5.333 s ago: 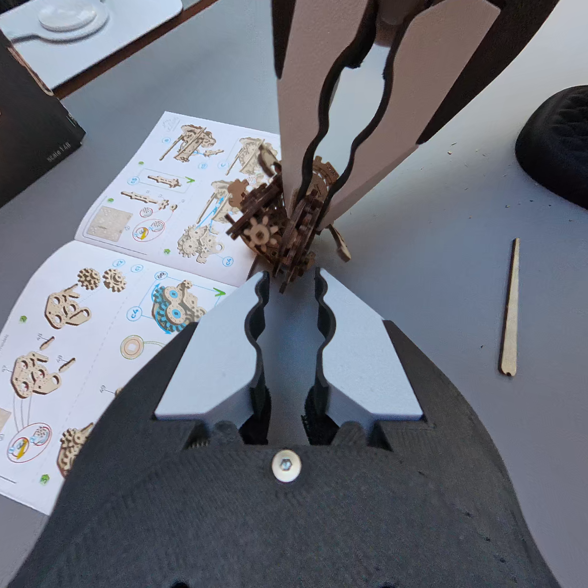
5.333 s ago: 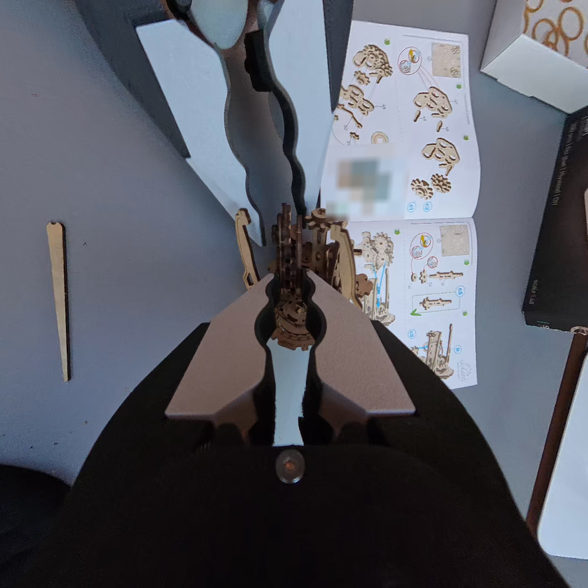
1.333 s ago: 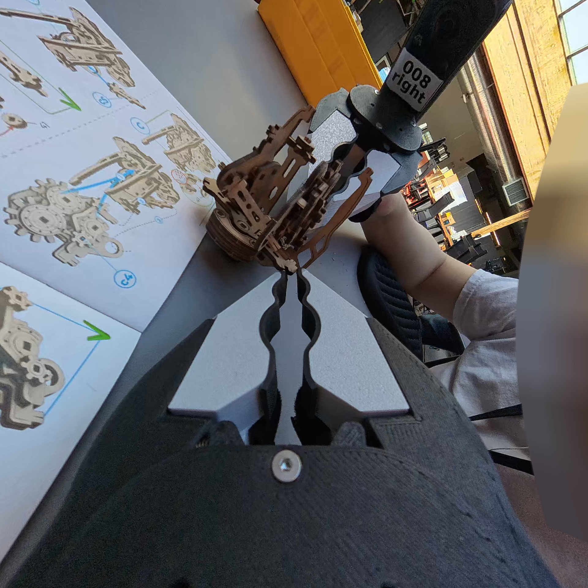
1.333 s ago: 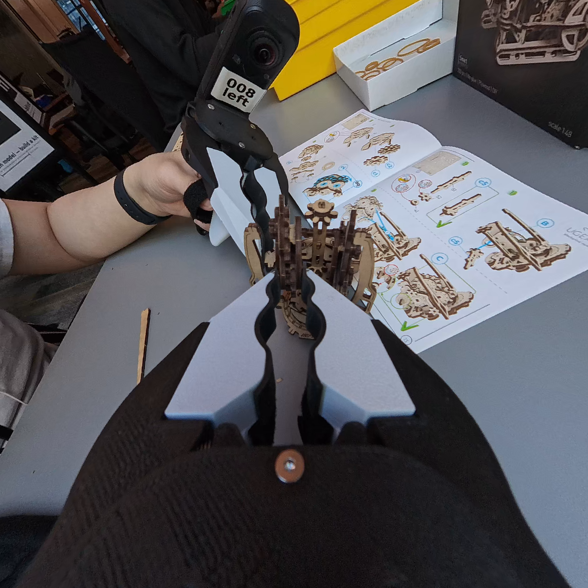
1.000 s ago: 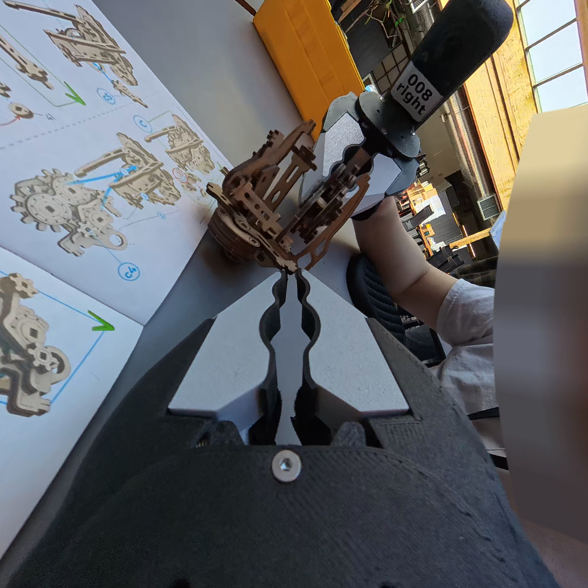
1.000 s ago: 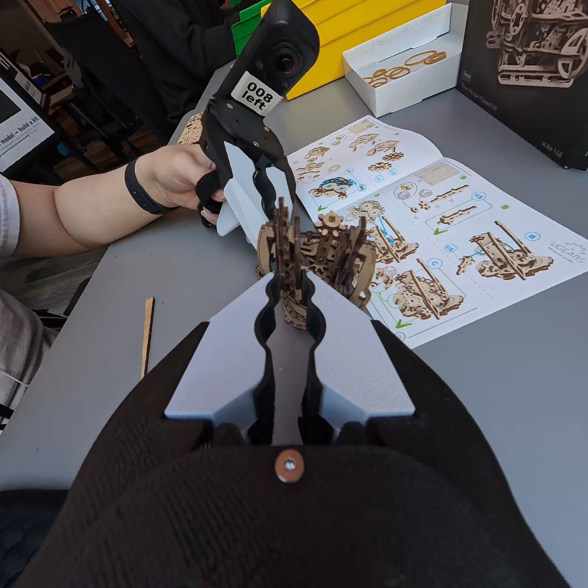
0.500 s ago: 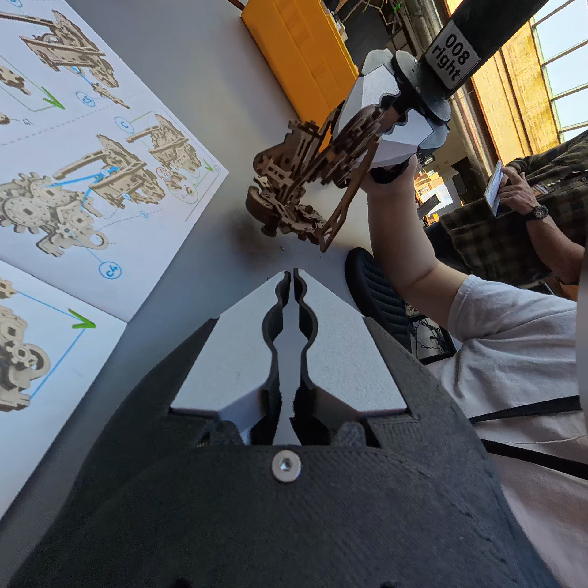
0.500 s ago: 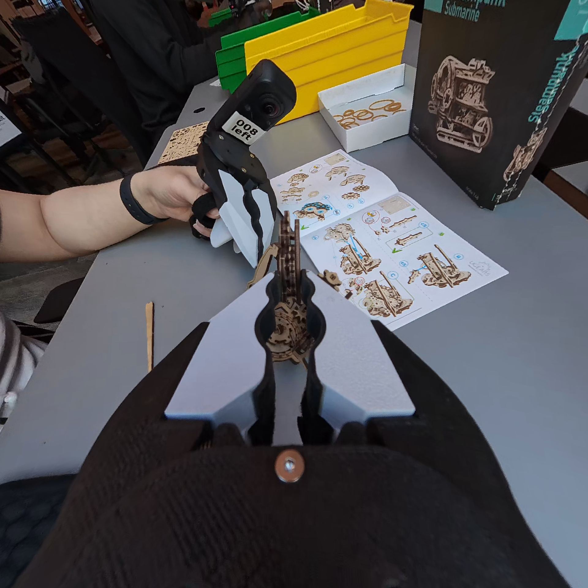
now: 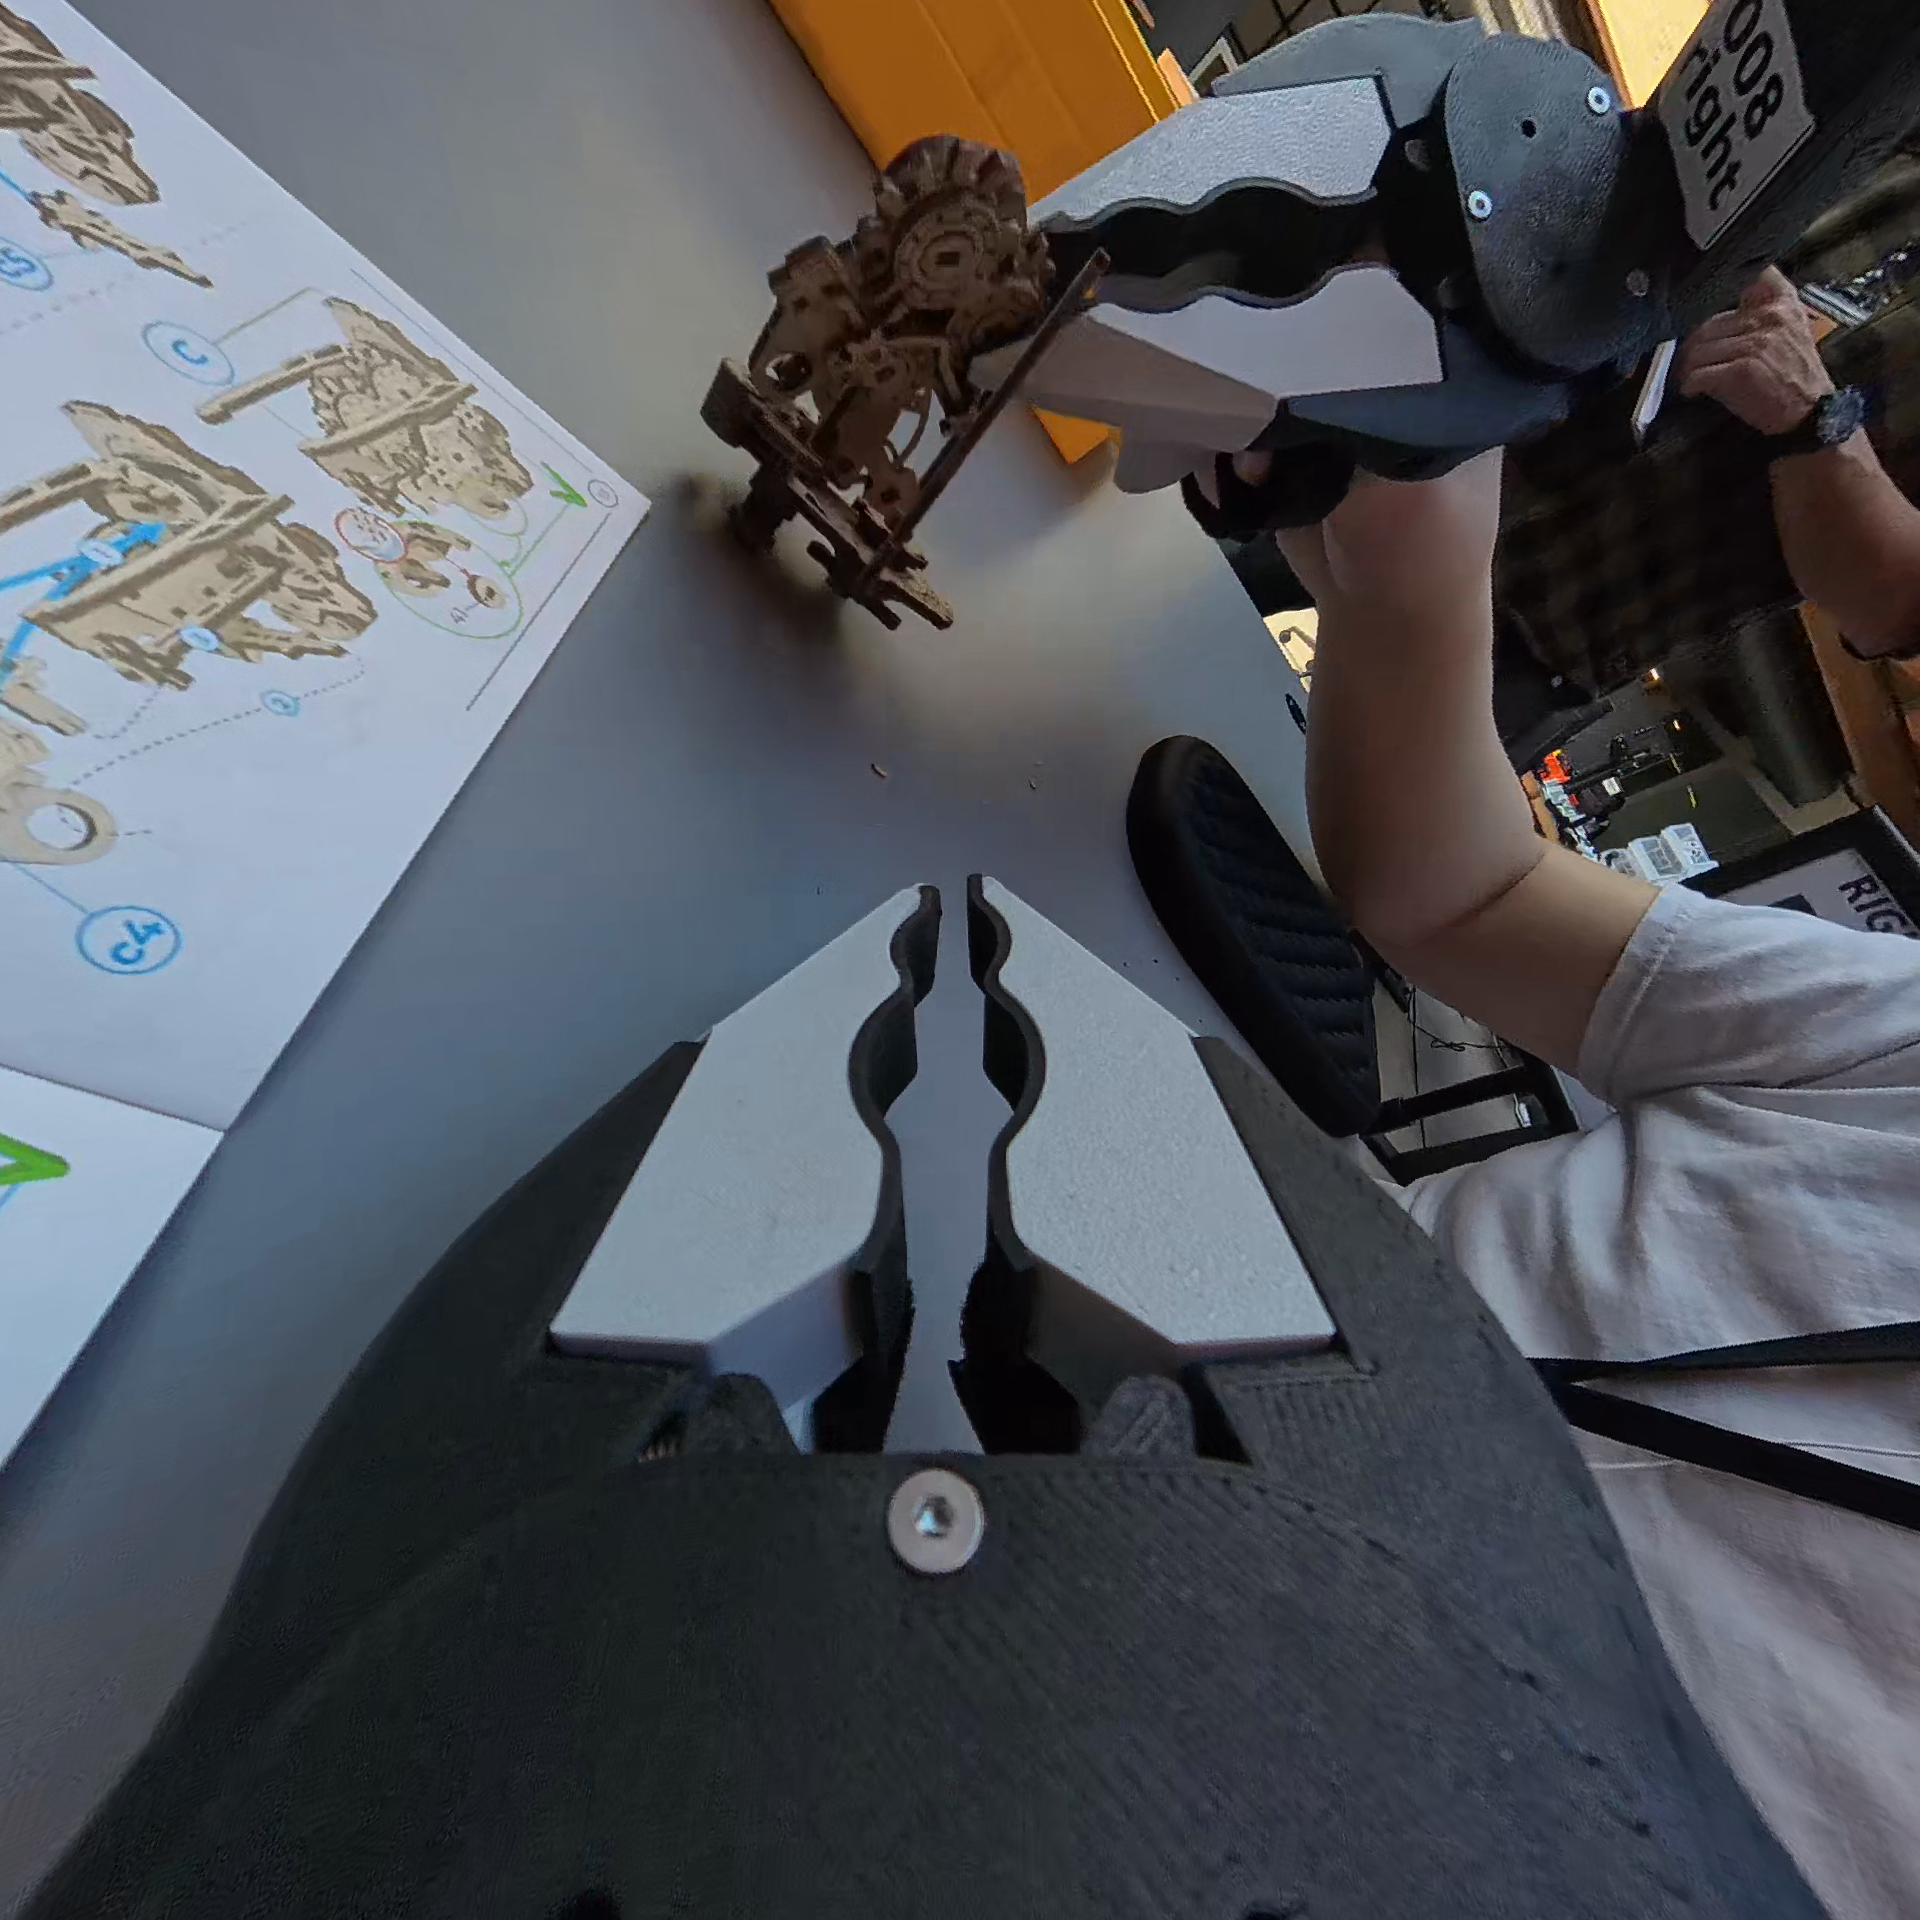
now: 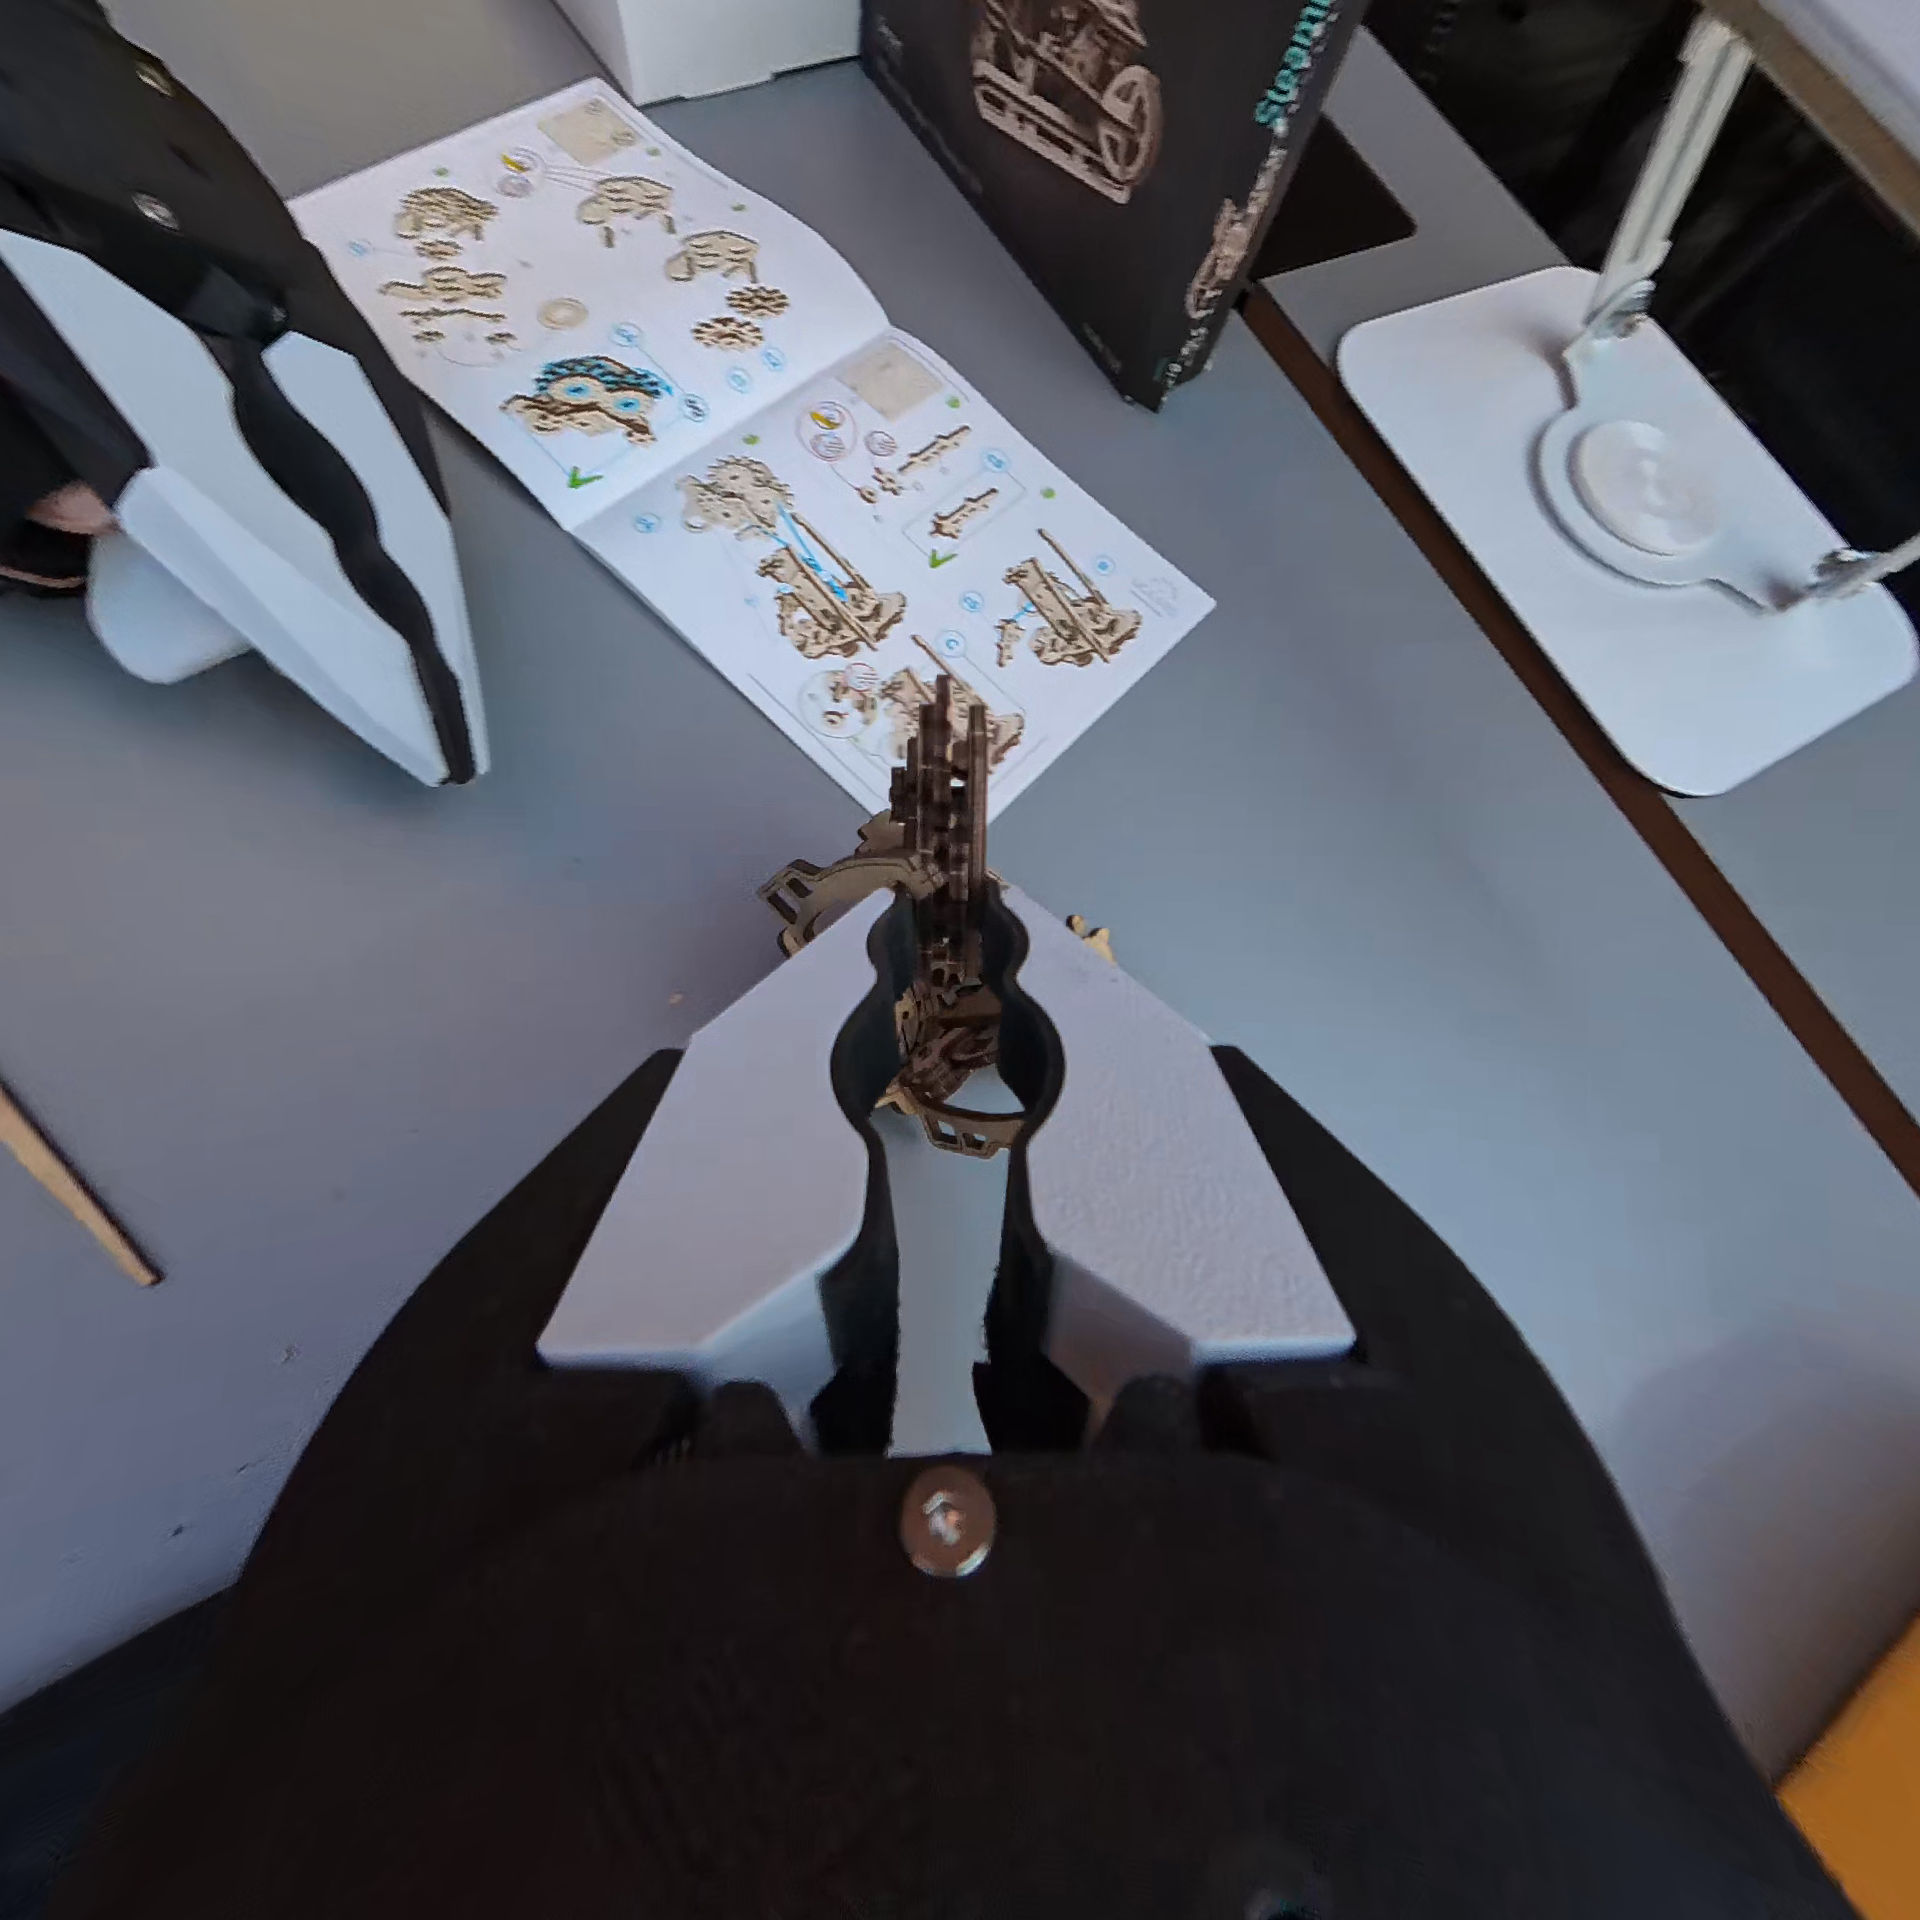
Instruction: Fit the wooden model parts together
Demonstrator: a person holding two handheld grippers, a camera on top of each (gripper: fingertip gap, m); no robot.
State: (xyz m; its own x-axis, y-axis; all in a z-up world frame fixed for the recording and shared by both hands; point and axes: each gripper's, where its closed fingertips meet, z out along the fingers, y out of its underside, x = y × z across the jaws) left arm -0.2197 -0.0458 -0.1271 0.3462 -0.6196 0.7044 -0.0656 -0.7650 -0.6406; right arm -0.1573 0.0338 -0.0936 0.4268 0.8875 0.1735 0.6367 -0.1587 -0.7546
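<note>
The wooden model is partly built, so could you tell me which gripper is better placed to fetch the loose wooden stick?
Probably the left gripper: it is shut on nothing. The right gripper is clamped on the wooden model, and the wooden stick lies on the left gripper's side.

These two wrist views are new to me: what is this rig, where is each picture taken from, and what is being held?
There is no robot. A person holds a two-finger gripper in each hand, each carrying a camera that looks along its fingers. In the left wrist view, the left gripper is nearly closed and empty. The right gripper clamps the wooden model, lifted above the grey table. An open instruction booklet, a loose wooden stick and a dark box lie on the table.
</note>
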